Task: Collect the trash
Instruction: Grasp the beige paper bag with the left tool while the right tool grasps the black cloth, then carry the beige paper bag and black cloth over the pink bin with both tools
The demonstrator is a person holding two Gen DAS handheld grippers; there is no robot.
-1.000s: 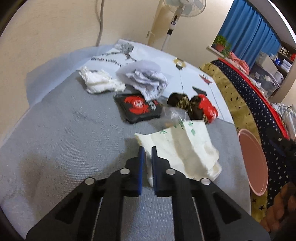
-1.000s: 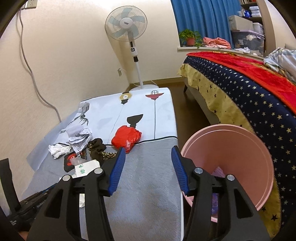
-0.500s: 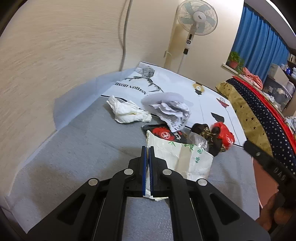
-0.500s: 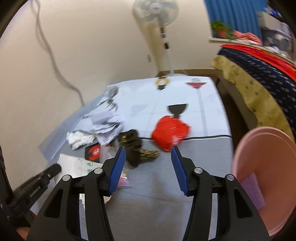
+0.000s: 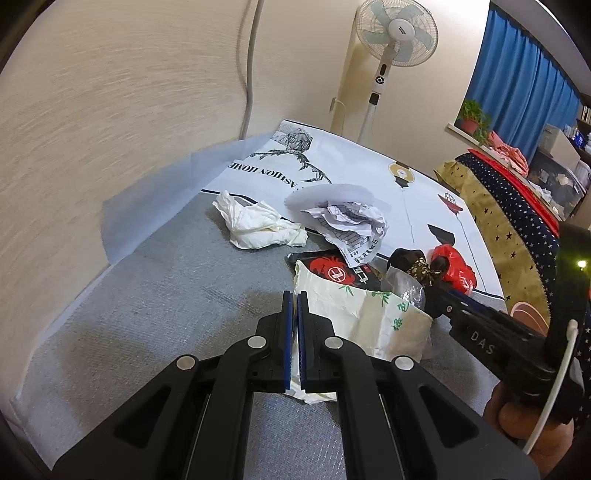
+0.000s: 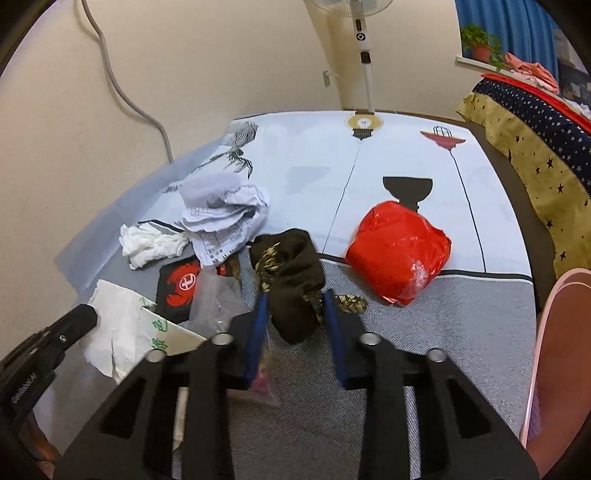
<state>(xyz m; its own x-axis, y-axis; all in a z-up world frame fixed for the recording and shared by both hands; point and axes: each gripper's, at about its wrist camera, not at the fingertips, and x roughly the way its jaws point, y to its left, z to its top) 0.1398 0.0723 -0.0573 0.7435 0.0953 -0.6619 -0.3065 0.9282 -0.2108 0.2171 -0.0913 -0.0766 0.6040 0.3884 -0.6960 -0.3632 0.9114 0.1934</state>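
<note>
My left gripper [image 5: 294, 297] is shut on the edge of a cream paper bag with green print [image 5: 373, 321], lifted a little off the grey mat [image 5: 166, 295]. The same bag [image 6: 122, 321] shows at lower left in the right wrist view. My right gripper [image 6: 294, 304] is low over the mat and its jaws are closing. A crumpled dark brown wrapper [image 6: 291, 266] fills the gap, and both pads touch its sides. A red plastic bag [image 6: 399, 254] lies just right of it. The pink bin [image 6: 554, 354] stands at the right edge.
A crumpled printed paper [image 6: 225, 214], a white tissue [image 6: 151, 243], a black packet with a red crab [image 6: 181, 286] and a clear plastic bag [image 6: 218, 299] lie on the left. A fan [image 5: 395, 33] stands by the wall. The star-patterned bed [image 6: 535, 122] runs along the right.
The right gripper swung left from the pink bin and came down over the dark wrapper, its jaws narrowing around it. The left gripper shut on the paper bag and raised its edge.
</note>
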